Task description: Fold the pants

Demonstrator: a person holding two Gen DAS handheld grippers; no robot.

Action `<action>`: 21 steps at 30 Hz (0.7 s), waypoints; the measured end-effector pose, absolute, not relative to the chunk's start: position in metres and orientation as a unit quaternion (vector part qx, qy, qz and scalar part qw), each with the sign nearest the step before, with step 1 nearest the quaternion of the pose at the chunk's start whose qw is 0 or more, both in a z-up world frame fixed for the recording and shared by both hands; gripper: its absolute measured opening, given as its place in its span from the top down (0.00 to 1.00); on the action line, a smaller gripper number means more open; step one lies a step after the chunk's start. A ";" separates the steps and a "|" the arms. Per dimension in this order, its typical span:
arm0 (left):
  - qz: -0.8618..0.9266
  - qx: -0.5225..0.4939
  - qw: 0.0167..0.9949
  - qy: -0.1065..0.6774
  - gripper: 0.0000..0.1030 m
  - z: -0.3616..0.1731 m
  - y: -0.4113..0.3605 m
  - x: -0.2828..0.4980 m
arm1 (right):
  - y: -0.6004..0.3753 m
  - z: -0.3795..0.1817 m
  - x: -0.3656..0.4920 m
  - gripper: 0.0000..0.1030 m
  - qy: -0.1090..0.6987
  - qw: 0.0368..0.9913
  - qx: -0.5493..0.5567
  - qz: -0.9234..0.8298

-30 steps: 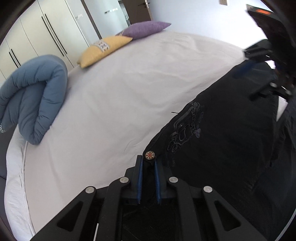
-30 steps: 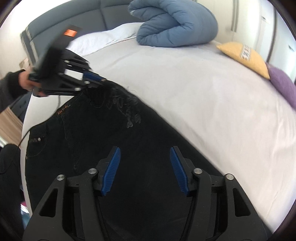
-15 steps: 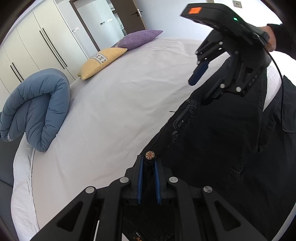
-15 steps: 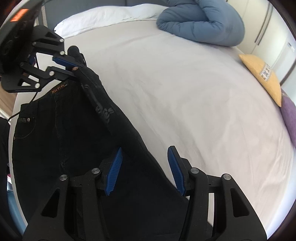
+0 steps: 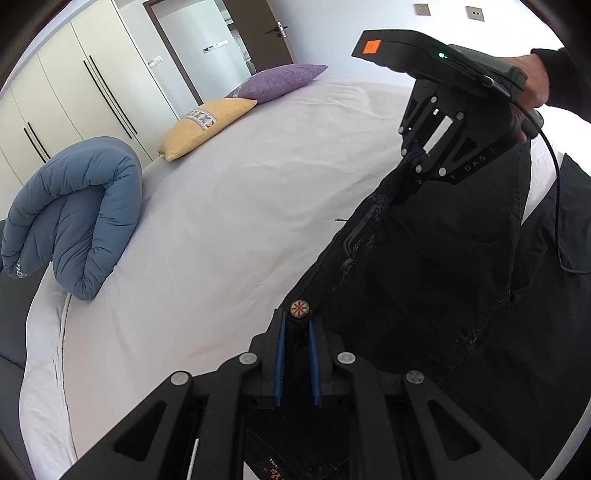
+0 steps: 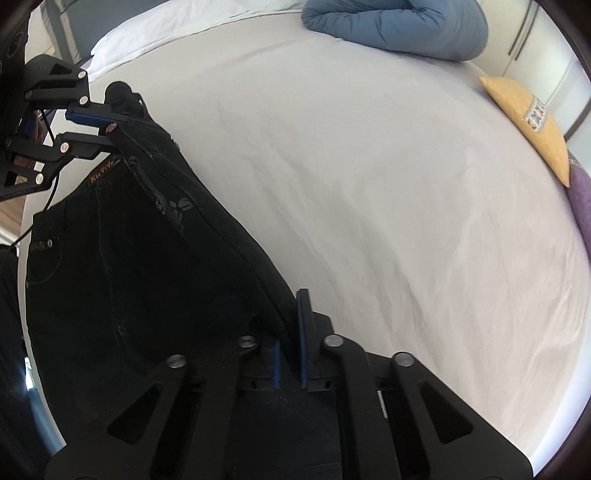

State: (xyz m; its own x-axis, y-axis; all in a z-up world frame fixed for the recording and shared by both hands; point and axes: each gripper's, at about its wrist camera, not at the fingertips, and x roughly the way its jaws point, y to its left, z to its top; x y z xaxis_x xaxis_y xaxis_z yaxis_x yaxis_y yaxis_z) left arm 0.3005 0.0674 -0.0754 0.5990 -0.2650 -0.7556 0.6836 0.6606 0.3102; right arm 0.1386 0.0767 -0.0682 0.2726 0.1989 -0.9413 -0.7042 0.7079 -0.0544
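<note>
Pants (image 5: pixel 424 280): one pair; left tool (image 5: pixel 295 332), right tool (image 6: pixel 291 332) both clamped on fabric edge.

Your left wrist view looks steeply down past its own fingers (image 5: pixel 279 363), close over the bed (image 5: pixel 229 206). Your right wrist view does likewise from the opposite end. Both share the black pants (image 5: pixel 424 266), blue duvet (image 6: pixel 399 22) and yellow pillow (image 6: pixel 532 122), and each shows the other gripper.
</note>
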 end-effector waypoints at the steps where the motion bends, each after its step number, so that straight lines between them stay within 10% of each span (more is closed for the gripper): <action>1: -0.280 0.300 0.843 0.349 0.89 -0.075 0.068 0.300 | 0.075 -0.065 0.139 0.98 0.525 0.762 -0.242 0.293; 21: -0.282 0.300 0.837 0.360 0.89 -0.079 0.084 0.208 | 0.077 -0.034 0.031 0.99 0.485 0.848 -0.054 0.207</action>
State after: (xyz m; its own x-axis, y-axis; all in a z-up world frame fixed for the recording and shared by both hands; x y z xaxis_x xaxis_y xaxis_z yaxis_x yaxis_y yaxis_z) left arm 0.2083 0.0843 -0.0794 0.5822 -0.2560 -0.7717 0.6880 0.6608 0.2999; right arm 0.0315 0.0765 -0.0343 0.4439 0.2977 -0.8452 -0.4031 0.9087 0.1084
